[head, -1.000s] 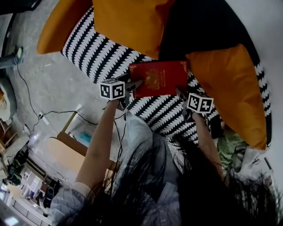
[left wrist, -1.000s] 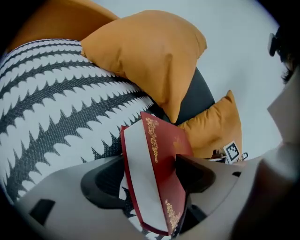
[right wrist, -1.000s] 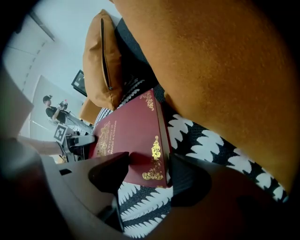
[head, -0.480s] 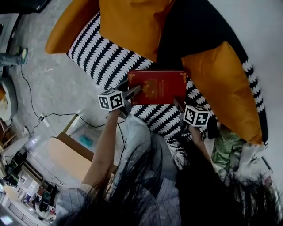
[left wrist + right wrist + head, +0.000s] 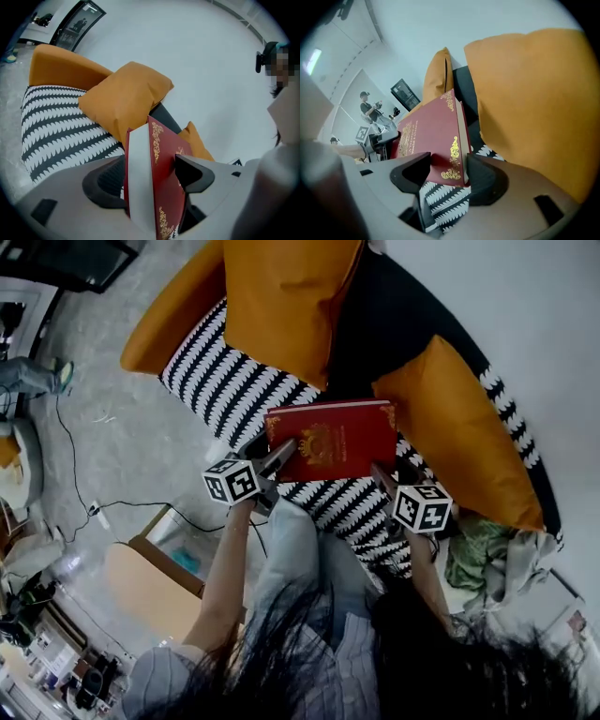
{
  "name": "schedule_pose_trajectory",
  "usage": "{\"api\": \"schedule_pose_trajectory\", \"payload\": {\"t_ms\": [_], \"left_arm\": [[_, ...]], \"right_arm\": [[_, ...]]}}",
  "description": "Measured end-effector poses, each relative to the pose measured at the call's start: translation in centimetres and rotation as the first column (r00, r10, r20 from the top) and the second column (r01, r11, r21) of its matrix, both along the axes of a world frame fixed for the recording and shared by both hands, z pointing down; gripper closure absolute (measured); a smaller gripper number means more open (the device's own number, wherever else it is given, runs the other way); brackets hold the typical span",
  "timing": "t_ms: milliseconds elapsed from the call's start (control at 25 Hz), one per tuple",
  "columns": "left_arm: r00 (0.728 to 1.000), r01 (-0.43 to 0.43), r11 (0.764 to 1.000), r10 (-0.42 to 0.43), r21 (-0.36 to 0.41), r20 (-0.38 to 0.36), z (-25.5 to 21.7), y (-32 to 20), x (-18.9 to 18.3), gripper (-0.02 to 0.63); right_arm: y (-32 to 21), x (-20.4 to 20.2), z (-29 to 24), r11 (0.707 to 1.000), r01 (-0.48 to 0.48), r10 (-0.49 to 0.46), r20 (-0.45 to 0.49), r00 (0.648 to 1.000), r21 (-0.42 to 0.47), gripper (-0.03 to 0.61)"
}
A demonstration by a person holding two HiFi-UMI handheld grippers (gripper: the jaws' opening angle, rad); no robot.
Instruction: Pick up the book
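- Your left claw (image 5: 281, 457) is clamped on the red book (image 5: 330, 439) at its 8 o'clock corner, with a pad on each cover.
- Your right claw (image 5: 382, 474) has the 4 o'clock corner between its jaws, which are closing and already touch it.
- The book is held above the striped sofa seat (image 5: 225, 381), with one orange cushion (image 5: 281, 296) at its 12 o'clock and another (image 5: 459, 437) at its 3 o'clock.
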State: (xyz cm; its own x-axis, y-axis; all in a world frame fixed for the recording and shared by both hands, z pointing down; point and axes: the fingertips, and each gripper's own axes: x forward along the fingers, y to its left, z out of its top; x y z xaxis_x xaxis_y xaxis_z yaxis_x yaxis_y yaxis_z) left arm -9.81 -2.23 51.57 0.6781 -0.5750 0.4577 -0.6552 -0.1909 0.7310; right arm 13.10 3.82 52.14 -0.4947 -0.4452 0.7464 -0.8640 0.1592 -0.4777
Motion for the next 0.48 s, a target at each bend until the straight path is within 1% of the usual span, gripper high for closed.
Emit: {"api": "schedule_pose_trajectory", "payload": {"t_ms": [240,480], "left_arm": [[1.000,0.021,0.998,-0.020,0.059,-0.011,-6.5,0.8,-0.2,0.272],[1.000,0.020,0.994,-0.019,0.109,-0.005,-12.5,2.4,-0.5,0.273]], "right_arm": [[0.8,-0.1,-6.2,0.998,-0.007,0.007,-0.002,1.000,0.059,0.324],[1.9,-0.3,-11.7,0.994,0.017,-0.018,0.009,1.000,0.110,0.327]]}}
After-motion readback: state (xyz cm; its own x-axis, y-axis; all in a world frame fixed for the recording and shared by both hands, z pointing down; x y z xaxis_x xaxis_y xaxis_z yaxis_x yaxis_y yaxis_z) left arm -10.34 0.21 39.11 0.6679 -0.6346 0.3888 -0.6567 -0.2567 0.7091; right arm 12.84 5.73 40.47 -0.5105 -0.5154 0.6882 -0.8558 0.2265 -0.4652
